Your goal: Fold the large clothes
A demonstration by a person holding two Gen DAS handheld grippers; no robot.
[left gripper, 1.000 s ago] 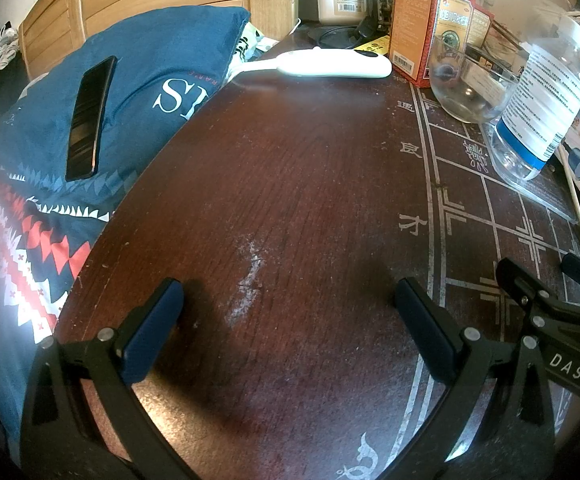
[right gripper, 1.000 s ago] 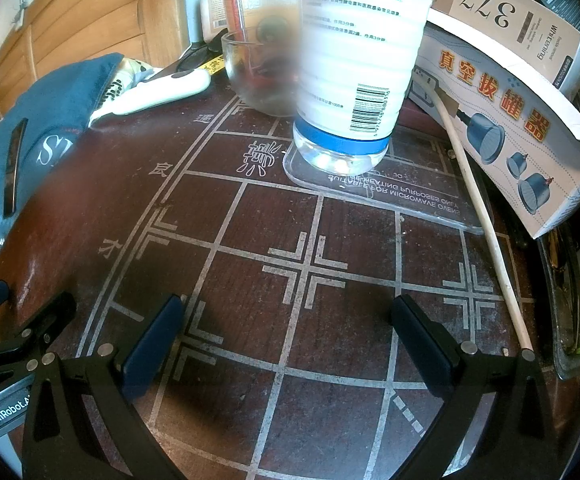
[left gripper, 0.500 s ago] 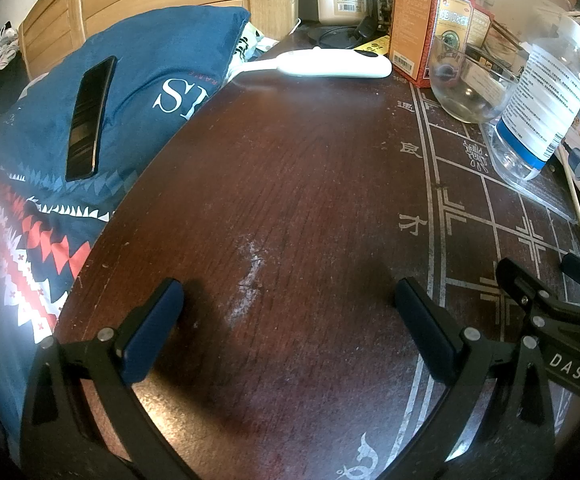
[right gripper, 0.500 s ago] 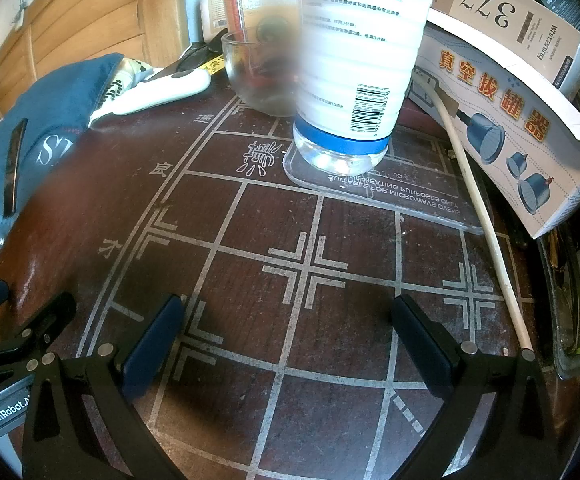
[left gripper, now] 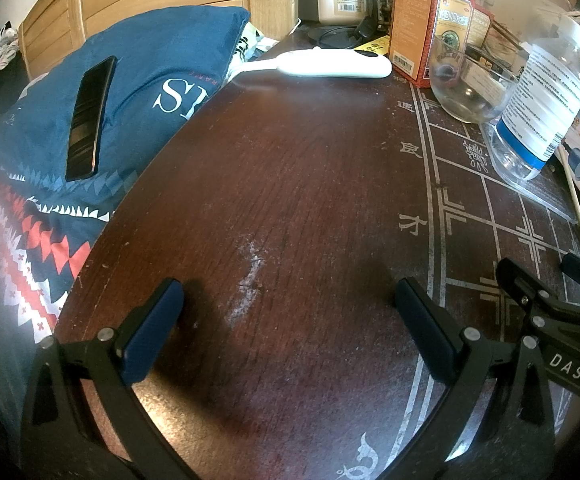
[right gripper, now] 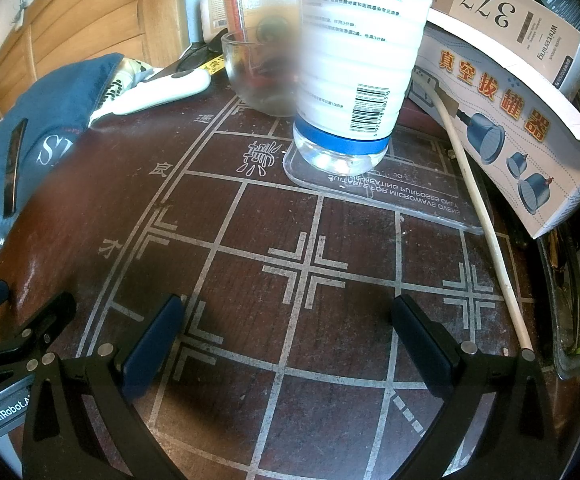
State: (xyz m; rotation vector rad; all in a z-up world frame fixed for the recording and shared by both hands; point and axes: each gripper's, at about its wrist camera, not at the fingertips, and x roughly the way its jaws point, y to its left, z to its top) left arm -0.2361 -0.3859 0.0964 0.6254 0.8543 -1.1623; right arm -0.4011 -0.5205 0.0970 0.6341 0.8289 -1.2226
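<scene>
A dark blue cloth (left gripper: 142,92) with white letters and a red-and-white zigzag pattern lies off the table's left edge; it shows again at the left of the right wrist view as the blue cloth (right gripper: 50,120). My left gripper (left gripper: 286,304) rests open over the dark wooden table (left gripper: 298,184), nothing between its fingers. My right gripper (right gripper: 286,320) is open too, low over the chessboard lines on the table (right gripper: 250,240), empty. Each gripper's body shows at the edge of the other's view.
A black phone (left gripper: 88,118) lies on the cloth. A white handheld device (left gripper: 330,63), a glass bowl (left gripper: 466,88), a red box (left gripper: 430,28), a plastic bottle (right gripper: 354,68) on a clear lid (right gripper: 410,200), cardboard boxes (right gripper: 510,92) and a thin stick (right gripper: 486,220) crowd the table's back and right.
</scene>
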